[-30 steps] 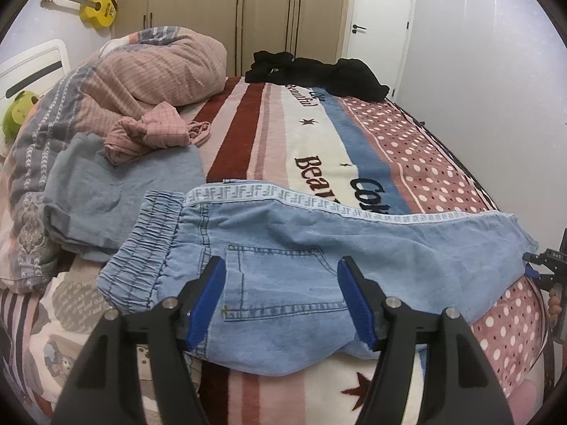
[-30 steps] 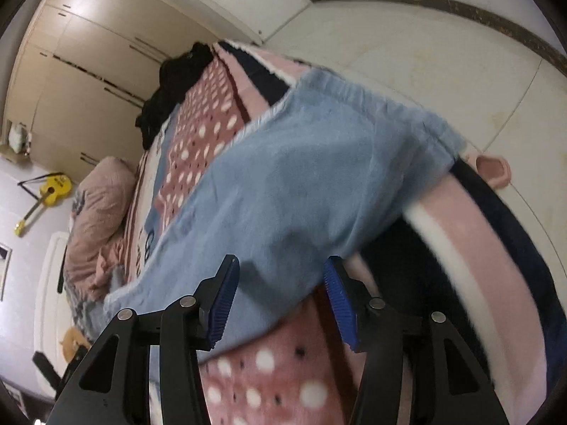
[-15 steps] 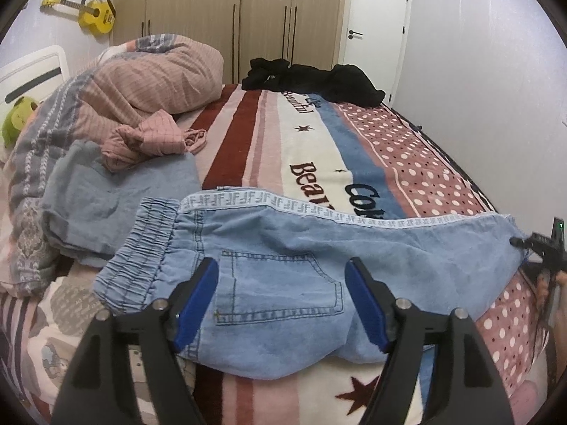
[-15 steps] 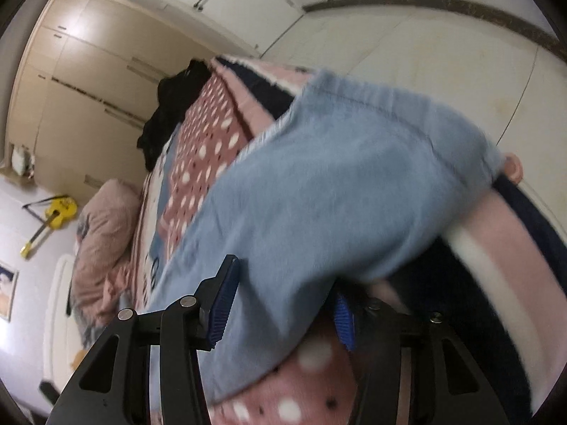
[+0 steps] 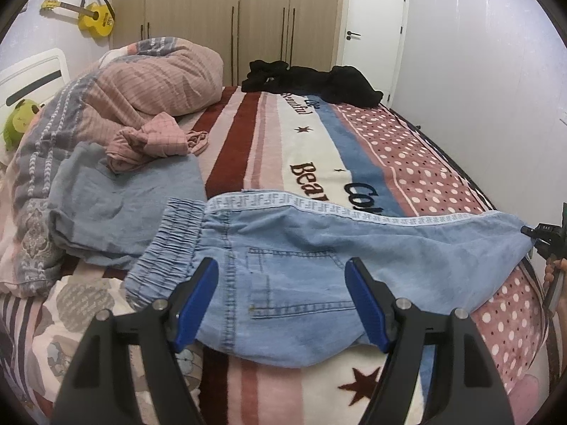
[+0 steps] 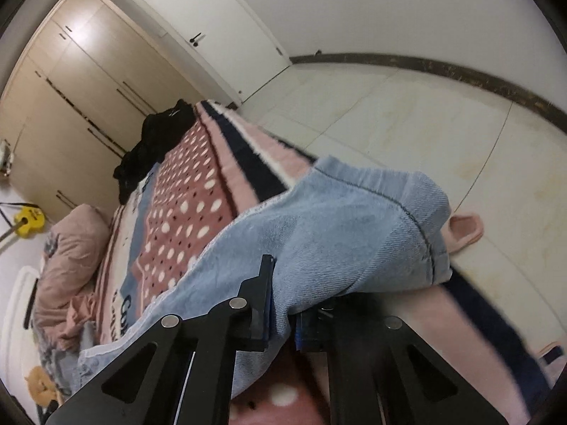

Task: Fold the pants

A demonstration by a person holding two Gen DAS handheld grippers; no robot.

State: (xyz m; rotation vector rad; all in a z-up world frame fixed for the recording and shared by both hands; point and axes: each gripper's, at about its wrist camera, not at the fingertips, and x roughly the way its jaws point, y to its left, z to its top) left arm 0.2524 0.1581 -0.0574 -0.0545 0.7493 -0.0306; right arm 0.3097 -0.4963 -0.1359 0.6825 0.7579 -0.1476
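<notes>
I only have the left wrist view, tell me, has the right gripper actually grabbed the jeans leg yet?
Observer: Yes. The right gripper is shut on the jeans, with denim pinched between its jaws near the leg end.
Operator: Is the hem on the bed?
Observer: No, the hem hangs past the bed edge, over the floor.
Operator: Anything on the floor there?
Observer: A pink slipper lies just beyond the hem.
</notes>
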